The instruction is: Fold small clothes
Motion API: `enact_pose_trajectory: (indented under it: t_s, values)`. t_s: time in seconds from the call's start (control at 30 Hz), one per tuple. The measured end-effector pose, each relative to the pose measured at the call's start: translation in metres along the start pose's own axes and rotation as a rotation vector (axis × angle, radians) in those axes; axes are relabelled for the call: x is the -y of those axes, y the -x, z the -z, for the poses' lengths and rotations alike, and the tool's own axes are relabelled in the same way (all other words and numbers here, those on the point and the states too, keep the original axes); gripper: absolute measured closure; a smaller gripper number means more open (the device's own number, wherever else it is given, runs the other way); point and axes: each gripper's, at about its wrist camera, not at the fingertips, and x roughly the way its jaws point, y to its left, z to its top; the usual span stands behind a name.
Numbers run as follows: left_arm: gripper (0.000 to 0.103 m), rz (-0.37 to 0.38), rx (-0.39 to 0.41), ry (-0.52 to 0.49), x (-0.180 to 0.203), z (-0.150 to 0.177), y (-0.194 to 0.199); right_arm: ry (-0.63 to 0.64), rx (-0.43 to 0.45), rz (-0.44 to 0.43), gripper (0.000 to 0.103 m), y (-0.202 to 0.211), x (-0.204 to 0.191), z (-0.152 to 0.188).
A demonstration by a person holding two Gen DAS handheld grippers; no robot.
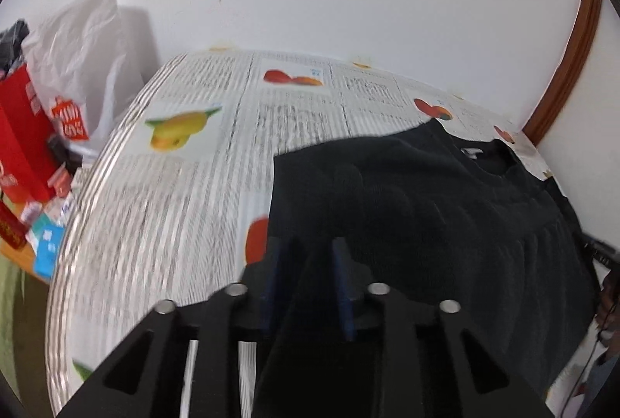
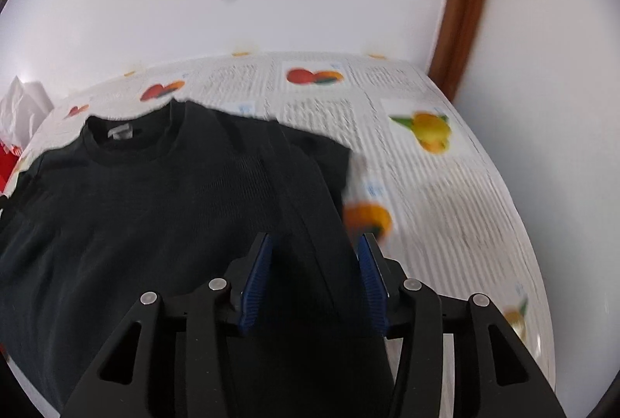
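Nearest you, your left gripper (image 1: 306,243) has its blue pads a little apart, dark cloth of the black T-shirt (image 1: 426,209) between them; whether they pinch it you cannot tell. Your right gripper (image 2: 316,243) stands wider, straddling the T-shirt's (image 2: 135,216) folded side without pressing it. The T-shirt lies on the fruit-printed tablecloth (image 1: 186,193), collar farthest from you, its white neck label (image 2: 119,133) too blurred to read. Left of the T-shirt, beyond the table edge, a white bag (image 1: 83,61) carries red lettering, unreadable.
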Motion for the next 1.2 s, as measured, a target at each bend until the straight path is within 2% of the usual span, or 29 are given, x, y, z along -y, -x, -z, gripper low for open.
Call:
enact_pose_trajectory:
  t_s: [0.13, 0.23, 0.47, 0.5, 0.53, 0.57, 0.7, 0.77, 0.8, 0.83, 0.87, 0.9, 0.97, 1.2]
  values:
    - [0.072, -0.014, 0.001, -0.016, 0.001, 0.024, 0.019, -0.037, -0.015, -0.018, 0.056, 0.009, 0.014, 0.032]
    - [0.062, -0.025, -0.003, -0.032, 0.002, 0.042, 0.033, -0.075, -0.004, -0.06, 0.054, 0.017, 0.02, 0.051]
    - [0.055, -0.052, -0.011, -0.024, -0.01, 0.084, 0.051, -0.114, -0.006, -0.096, 0.056, 0.014, 0.025, 0.057]
    - [0.052, -0.05, -0.012, -0.02, -0.012, 0.089, 0.052, -0.113, -0.006, -0.101, 0.058, 0.013, 0.024, 0.056]
    - [0.05, -0.046, -0.009, -0.012, -0.017, 0.095, 0.054, -0.112, -0.009, -0.118, 0.068, 0.011, 0.024, 0.055]
    - [0.049, -0.039, -0.004, 0.001, -0.021, 0.099, 0.056, -0.113, -0.013, -0.149, 0.084, 0.01, 0.024, 0.054]
    - [0.047, 0.05, -0.015, 0.082, -0.039, 0.103, 0.054, -0.071, 0.003, -0.125, 0.092, 0.016, 0.017, 0.055]
    - [0.057, 0.056, -0.017, 0.06, -0.035, 0.102, 0.052, -0.074, 0.016, -0.133, 0.092, 0.018, 0.02, 0.055]
    - [0.074, 0.089, -0.02, 0.046, -0.031, 0.101, 0.051, -0.087, 0.019, -0.149, 0.093, 0.019, 0.024, 0.055]
    - [0.083, 0.104, -0.021, 0.044, -0.026, 0.101, 0.051, -0.096, 0.019, -0.16, 0.093, 0.019, 0.027, 0.054]
    - [0.085, 0.088, -0.015, 0.033, -0.02, 0.1, 0.05, -0.105, 0.021, -0.172, 0.093, 0.019, 0.03, 0.054]
    - [0.092, 0.059, -0.005, 0.007, -0.013, 0.099, 0.049, -0.105, 0.026, -0.176, 0.093, 0.019, 0.033, 0.055]
    - [0.092, 0.036, 0.003, -0.043, 0.001, 0.094, 0.045, -0.087, 0.036, -0.159, 0.093, 0.021, 0.035, 0.055]
    - [0.092, 0.085, -0.002, -0.062, 0.038, 0.074, 0.017, -0.091, 0.043, -0.06, 0.097, 0.017, 0.07, 0.044]
